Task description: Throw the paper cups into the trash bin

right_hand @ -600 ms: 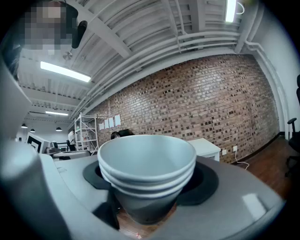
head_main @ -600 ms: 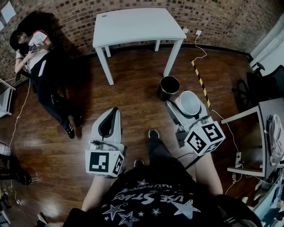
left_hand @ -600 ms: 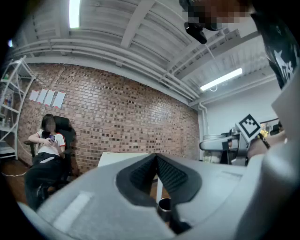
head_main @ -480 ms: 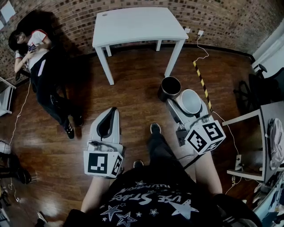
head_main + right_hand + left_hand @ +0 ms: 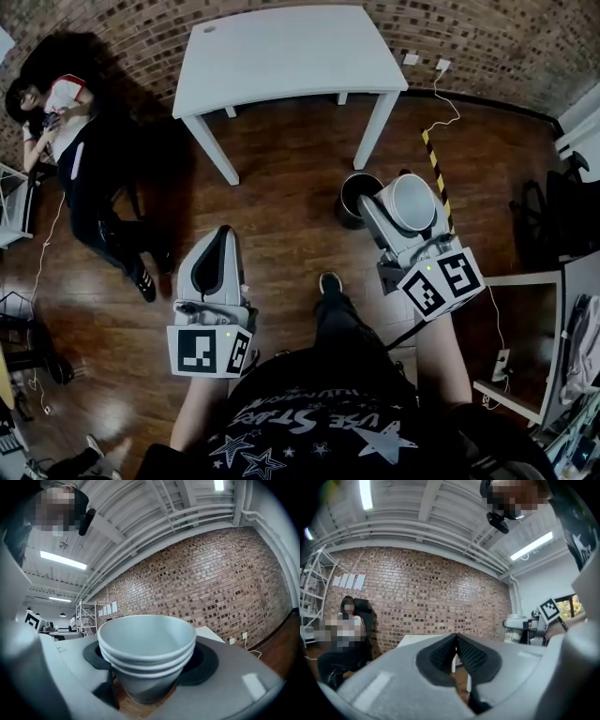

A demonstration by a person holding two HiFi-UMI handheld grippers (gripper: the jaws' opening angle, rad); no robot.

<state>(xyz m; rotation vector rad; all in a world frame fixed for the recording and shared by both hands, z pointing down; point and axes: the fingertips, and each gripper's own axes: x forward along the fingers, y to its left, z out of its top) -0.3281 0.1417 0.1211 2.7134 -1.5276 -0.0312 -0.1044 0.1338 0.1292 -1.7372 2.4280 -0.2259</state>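
Note:
In the right gripper view a stack of white paper cups (image 5: 147,653) stands upright with its mouth up, and my right gripper (image 5: 150,667) is shut on it, the jaws pressing its sides. From the head view the cups (image 5: 412,204) hang in the right gripper (image 5: 403,192) just right of the dark round trash bin (image 5: 349,202), overlapping its right rim. The bin stands on the wood floor in front of the white table (image 5: 291,52). My left gripper (image 5: 217,236) is shut and empty at the lower left; its dark pads (image 5: 440,654) meet at the tips.
A person (image 5: 84,159) sits against the brick wall at the far left, legs stretched out on the floor. A yellow-black striped strip (image 5: 433,155) and a white cable run along the floor right of the bin. A desk (image 5: 562,309) stands at the right edge. My own foot (image 5: 328,281) is between the grippers.
My right gripper has carried the cups forward, from short of the bin to beside and over its right rim. The left gripper has kept its place and stays shut.

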